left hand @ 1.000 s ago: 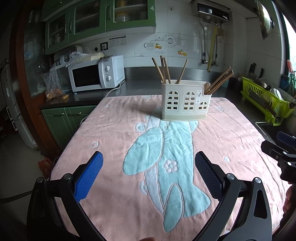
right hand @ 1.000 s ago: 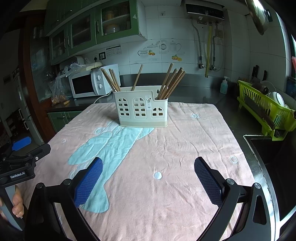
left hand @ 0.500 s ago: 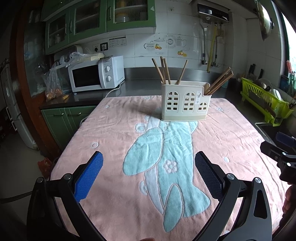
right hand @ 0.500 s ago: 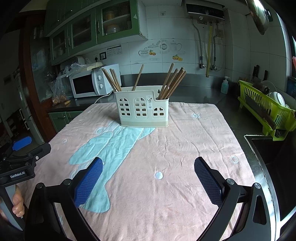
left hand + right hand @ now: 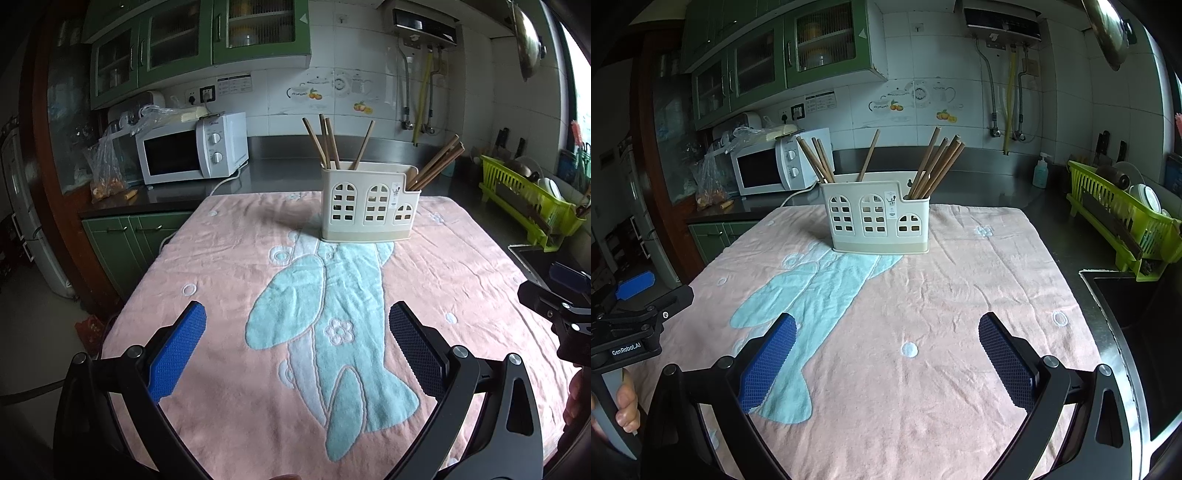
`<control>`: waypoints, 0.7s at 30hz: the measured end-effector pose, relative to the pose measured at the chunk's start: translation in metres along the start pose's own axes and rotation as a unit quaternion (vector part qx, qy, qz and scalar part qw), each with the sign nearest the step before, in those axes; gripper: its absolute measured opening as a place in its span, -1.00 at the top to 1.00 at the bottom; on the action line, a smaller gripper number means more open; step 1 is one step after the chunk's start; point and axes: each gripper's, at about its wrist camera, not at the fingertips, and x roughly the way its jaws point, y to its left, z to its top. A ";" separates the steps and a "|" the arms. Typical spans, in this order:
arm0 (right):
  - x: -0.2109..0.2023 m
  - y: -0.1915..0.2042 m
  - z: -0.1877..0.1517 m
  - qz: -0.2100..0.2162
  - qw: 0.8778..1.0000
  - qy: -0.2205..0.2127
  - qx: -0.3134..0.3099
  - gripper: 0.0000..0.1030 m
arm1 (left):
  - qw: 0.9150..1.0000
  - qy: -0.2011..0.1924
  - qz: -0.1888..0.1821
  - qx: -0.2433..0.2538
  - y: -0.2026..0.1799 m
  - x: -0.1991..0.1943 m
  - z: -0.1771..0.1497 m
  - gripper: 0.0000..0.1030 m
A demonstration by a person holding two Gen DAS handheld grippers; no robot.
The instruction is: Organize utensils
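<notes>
A cream utensil holder [image 5: 369, 201] with arched cut-outs stands at the far side of a pink towel [image 5: 236, 280]; it also shows in the right wrist view [image 5: 877, 221]. Wooden chopsticks [image 5: 327, 142] stick up from its left part and more chopsticks [image 5: 437, 162] lean out of its right compartment. My left gripper [image 5: 295, 328] is open and empty over the near towel. My right gripper [image 5: 884, 339] is open and empty, also near the front. Each gripper shows at the edge of the other's view.
A white microwave [image 5: 190, 149] and plastic bags sit on the dark counter at back left. A green dish rack [image 5: 1123, 218] stands at right beside a sink [image 5: 1126, 306]. The towel carries a blue bunny pattern [image 5: 332, 314].
Both grippers stay open and nearly still. The right wrist view has crept very slightly, shifting the holder a touch to the right.
</notes>
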 end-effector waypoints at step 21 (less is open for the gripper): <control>0.000 0.000 -0.001 0.000 1.000 0.001 0.000 -0.86 | 1.000 0.001 0.001 0.003 0.000 0.000 -0.002 -0.91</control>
